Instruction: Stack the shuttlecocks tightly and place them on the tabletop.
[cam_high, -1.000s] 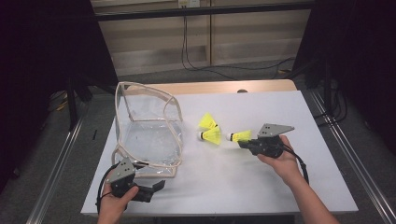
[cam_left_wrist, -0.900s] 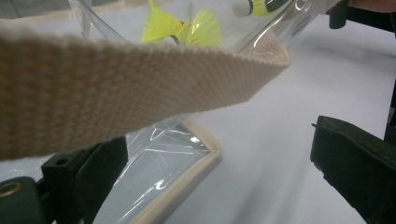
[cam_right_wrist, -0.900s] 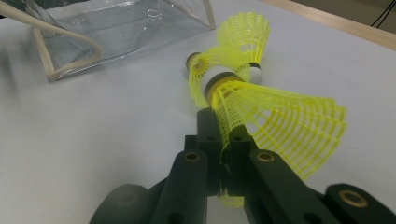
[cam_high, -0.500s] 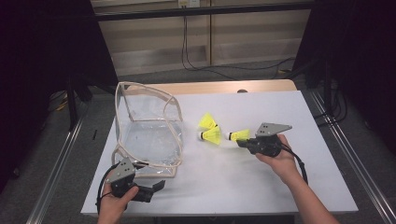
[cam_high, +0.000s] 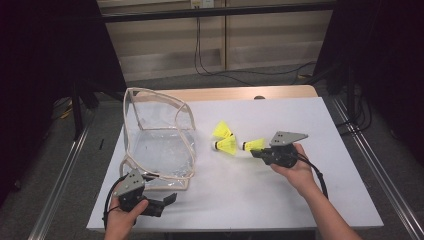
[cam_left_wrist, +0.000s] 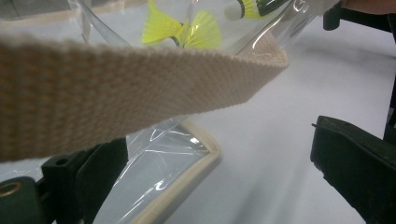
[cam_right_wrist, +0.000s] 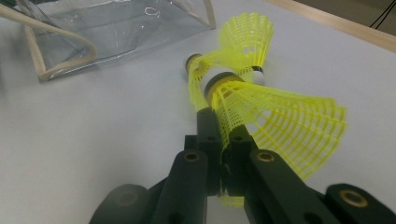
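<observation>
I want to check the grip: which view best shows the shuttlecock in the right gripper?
The right gripper view: the jaws pinch the held shuttlecock by its skirt. The high view shows it small; the left gripper view, cropped behind clear plastic.

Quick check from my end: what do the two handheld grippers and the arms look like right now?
Both the left gripper and right gripper are black with flat jaws, brass-coloured pivot bushings, a grey three-cornered top plate and a trailing black cable. Forearms are bare, no sleeves or gloves.
</observation>
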